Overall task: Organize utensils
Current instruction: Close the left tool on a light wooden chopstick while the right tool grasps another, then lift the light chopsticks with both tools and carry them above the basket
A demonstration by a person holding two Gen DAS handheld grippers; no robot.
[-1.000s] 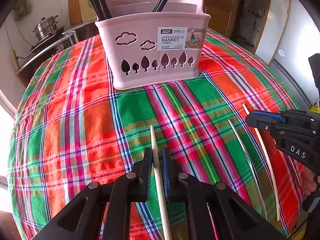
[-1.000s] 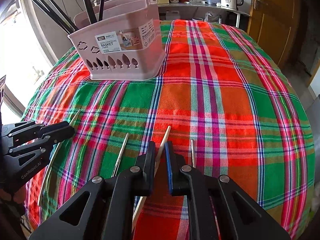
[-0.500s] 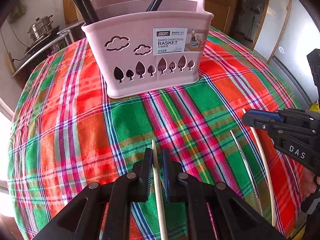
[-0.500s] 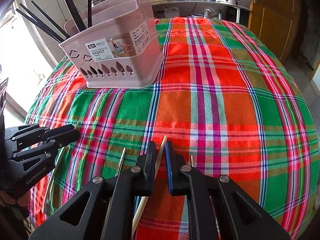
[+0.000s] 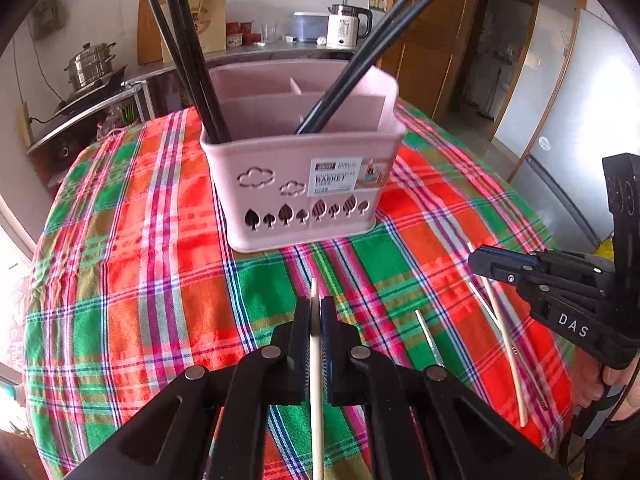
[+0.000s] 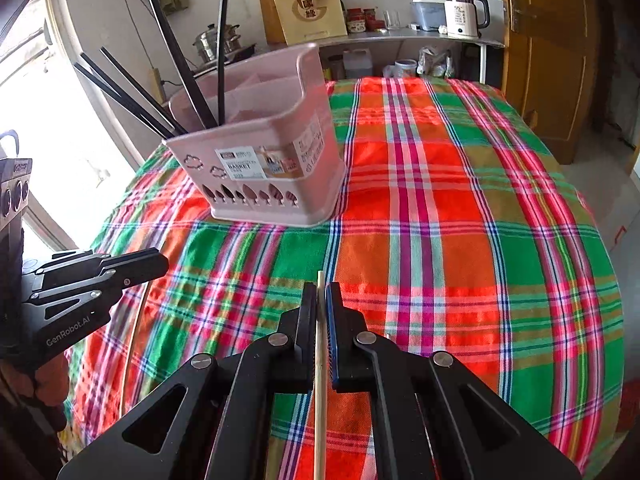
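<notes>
Pale wooden chopstick (image 5: 315,364) between left tongs (image 5: 315,312)

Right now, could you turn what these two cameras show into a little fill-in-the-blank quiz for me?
1. The left gripper is shut on a pale ____.
2. The pink basket holds several long chopsticks coloured ____.
3. The basket stands on a tablecloth with a ____ pattern.
4. The right gripper holds a pale chopstick too, so the number of grippers holding one is ____.

Missing words: chopstick; black; plaid; two
</notes>
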